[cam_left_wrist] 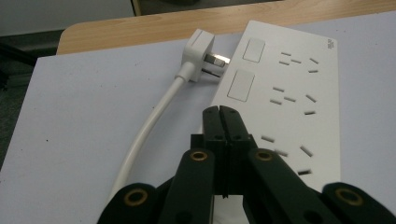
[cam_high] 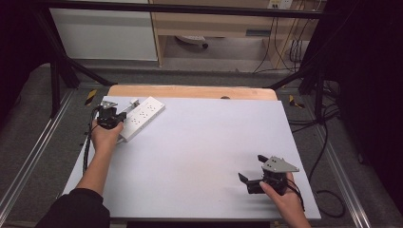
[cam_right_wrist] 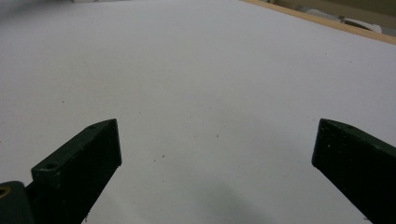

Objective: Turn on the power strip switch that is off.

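My left gripper (cam_left_wrist: 219, 112): jaws pressed together, empty, resting at near edge of strip (cam_left_wrist: 285, 93), far-left on mat (cam_high: 199, 152). Plug (cam_left_wrist: 201, 52) loose beside strip. My right gripper (cam_high: 252, 178): wide, empty, near-right. Likely steadying strip; next, right must fetch plug.

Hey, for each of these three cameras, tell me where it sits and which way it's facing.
High view: above the person's side, facing forward and down on the table; both forearms and hands show.
Left gripper view: rides the left claw, jaws shut, looking over the power strip and plug.
Right gripper view: rides the right claw, jaws open, facing bare tabletop.
Shared: high and left views both show the power strip.
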